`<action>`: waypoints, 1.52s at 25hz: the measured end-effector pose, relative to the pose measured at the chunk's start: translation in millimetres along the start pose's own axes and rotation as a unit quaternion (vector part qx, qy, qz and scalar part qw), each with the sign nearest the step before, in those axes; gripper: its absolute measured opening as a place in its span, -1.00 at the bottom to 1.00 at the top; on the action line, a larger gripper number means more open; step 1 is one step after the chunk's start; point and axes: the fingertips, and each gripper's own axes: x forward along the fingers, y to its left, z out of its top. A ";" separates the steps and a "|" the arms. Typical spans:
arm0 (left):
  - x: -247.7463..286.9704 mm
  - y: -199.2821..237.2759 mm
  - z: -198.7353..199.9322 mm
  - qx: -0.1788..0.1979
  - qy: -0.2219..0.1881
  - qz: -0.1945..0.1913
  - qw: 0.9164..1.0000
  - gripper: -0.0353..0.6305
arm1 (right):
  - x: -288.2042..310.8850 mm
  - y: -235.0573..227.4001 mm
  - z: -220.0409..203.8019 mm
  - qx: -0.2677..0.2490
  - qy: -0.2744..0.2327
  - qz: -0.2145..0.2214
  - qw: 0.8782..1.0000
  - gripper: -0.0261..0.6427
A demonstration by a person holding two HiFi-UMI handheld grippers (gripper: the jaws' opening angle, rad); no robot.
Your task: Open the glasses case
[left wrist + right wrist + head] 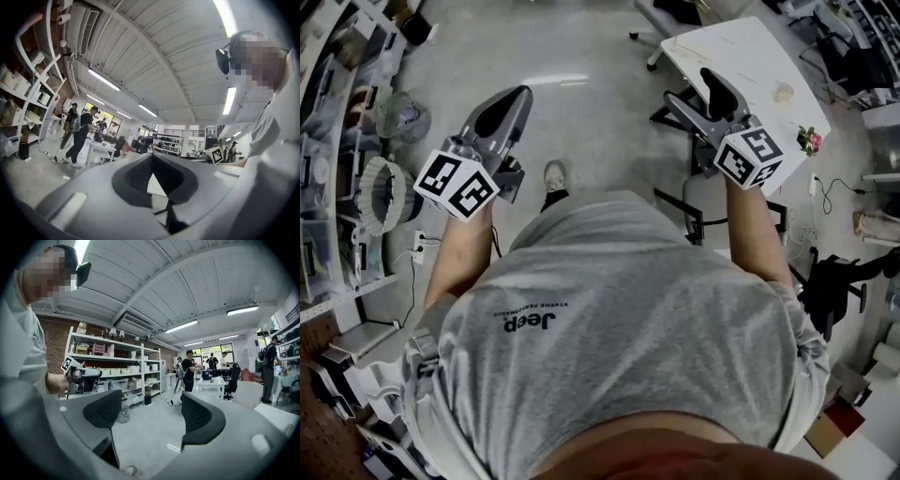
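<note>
Head view: left gripper [514, 101] and right gripper [694, 89] are raised over the concrete floor [591, 56], the right one near a white table [741, 47]. Left gripper view: left gripper [152, 157] jaws meet at the tips, holding nothing. Right gripper view: right gripper [151, 401] jaws are wide apart, only floor between them. Glasses case not visible in any view.

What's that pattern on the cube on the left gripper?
The cube shows black-and-white square markers; clearest in head view.
</note>
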 end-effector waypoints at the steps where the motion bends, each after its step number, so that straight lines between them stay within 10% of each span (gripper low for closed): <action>1: 9.4 16.5 2.5 0.003 0.001 -0.009 1.000 -0.78 | 16.2 -6.4 2.4 -0.003 -0.002 -0.008 1.000 0.21; 20: 152.7 299.3 78.0 0.004 0.014 -0.086 0.996 -0.78 | 283.0 -118.9 51.8 0.002 -0.010 -0.075 0.997 0.21; 38: 280.3 354.1 50.1 0.012 0.035 -0.004 0.999 -0.78 | 349.1 -276.9 18.3 0.015 0.012 -0.014 1.000 0.21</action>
